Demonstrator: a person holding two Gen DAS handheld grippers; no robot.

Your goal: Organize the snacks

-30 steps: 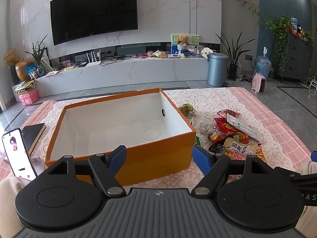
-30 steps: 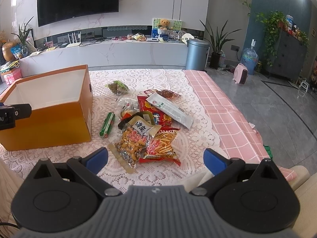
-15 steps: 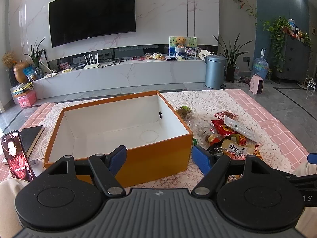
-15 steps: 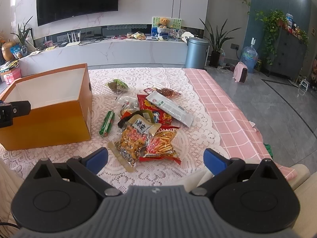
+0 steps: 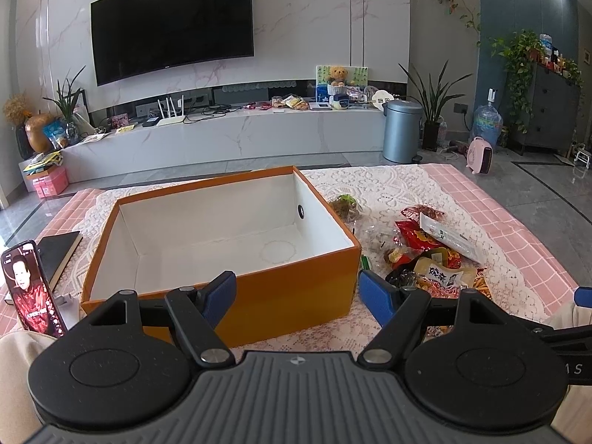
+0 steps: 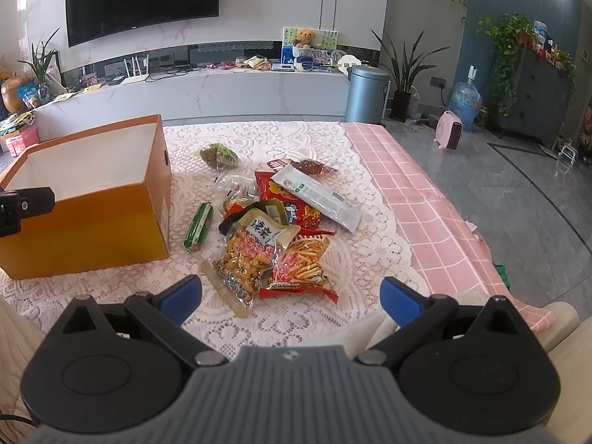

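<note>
An empty orange box (image 5: 303, 288) with a white inside stands on the lace tablecloth; it also shows at the left of the right wrist view (image 6: 92, 229). A pile of snack packets (image 6: 273, 233) lies to its right: a peanut bag (image 6: 246, 255), a red stick-snack bag (image 6: 303, 262), a long white packet (image 6: 318, 196), a green sausage (image 6: 199, 225) and a green packet (image 6: 218, 155). The pile also shows in the left wrist view (image 5: 429, 255). My left gripper (image 5: 298, 294) is open and empty before the box's near wall. My right gripper (image 6: 290, 296) is open and empty, short of the pile.
A phone on a stand (image 5: 31, 292) and a black book (image 5: 59, 251) sit left of the box. The pink checked table edge (image 6: 444, 229) drops off at the right. A TV console, bin (image 6: 366, 92) and plants stand beyond the table.
Both grippers have drawn back and risen slightly, so the box and the pile sit a little farther off. Both stay open and nothing on the table has moved.
</note>
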